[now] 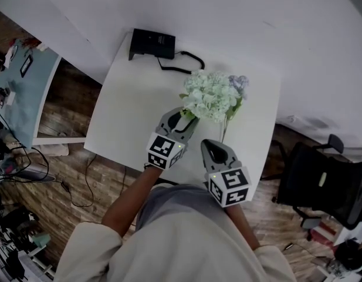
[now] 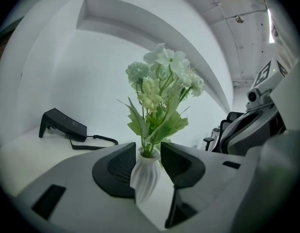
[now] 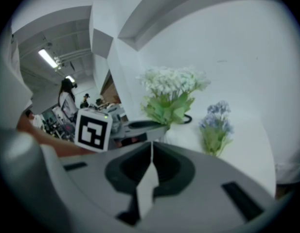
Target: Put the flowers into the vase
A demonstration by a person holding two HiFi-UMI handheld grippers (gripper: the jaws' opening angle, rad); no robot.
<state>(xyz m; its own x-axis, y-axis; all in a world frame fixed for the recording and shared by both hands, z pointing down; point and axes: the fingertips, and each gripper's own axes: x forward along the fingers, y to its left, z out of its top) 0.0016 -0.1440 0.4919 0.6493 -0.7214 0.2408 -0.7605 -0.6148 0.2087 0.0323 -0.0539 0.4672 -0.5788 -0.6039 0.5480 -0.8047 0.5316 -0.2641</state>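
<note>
Now vase point(image 2: 145, 179) between parted left gripper point(image 2: 149, 153) fingers point(image 2: 116, 171), flowers point(image 2: 162, 89) inside

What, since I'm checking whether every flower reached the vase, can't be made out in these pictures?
Left gripper view: the foot of the vase, behind the body of the left tongs.
Head view: the whole vase, under the white flowers.
Right gripper view: the stem ends of the purple bunch, behind the right tongs; standing in something or not, cannot tell.
Right gripper view: background people, too small.
</note>
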